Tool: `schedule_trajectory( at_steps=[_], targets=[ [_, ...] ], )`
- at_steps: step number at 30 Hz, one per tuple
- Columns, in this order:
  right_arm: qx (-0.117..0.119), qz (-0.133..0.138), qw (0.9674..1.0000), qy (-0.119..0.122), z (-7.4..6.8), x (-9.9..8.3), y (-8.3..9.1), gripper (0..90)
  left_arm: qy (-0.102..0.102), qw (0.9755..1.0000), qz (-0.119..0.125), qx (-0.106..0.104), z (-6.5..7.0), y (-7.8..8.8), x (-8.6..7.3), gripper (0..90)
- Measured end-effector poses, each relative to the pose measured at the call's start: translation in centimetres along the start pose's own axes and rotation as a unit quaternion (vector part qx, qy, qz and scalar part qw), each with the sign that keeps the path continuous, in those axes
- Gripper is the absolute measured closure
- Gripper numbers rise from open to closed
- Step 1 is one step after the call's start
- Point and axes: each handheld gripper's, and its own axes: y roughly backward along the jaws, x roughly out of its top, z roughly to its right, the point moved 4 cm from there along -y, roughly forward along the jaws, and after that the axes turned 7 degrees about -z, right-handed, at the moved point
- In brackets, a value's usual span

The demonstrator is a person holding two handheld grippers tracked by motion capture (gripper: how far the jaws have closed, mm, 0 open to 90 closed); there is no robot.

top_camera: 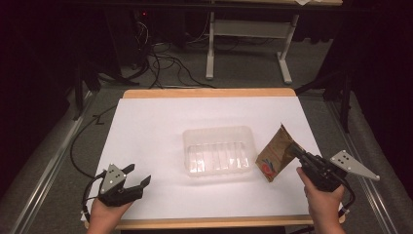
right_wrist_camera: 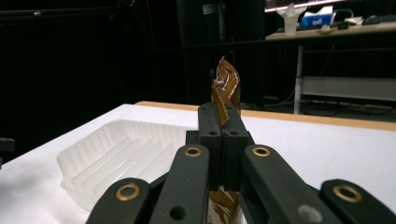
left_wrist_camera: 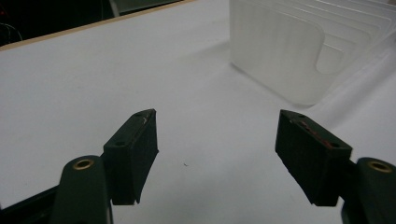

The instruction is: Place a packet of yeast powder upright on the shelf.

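1. The right gripper's (top_camera: pixel 295 152) 2 fingers (right_wrist_camera: pixel 211 135) are pressed together, pinching a brown snack packet (top_camera: pixel 274 155).
2. The packet is held tilted just beside the right end of a clear plastic tray (top_camera: pixel 219 151).
3. The left gripper's (top_camera: pixel 139 179) fingers (left_wrist_camera: pixel 133 151) are spread, holding nothing, over the white worktop (top_camera: pixel 146 126), near its front-left corner.
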Motion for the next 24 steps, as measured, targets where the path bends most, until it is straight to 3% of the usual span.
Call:
schedule_trajectory(
  at_steps=[24],
  targets=[
    [0.006,0.050,0.9987,-0.005,-0.9,3.2,0.2,90.0,0.014,0.9997,0.015,0.012,-0.5,0.7,-0.2,30.2]
  ],
)
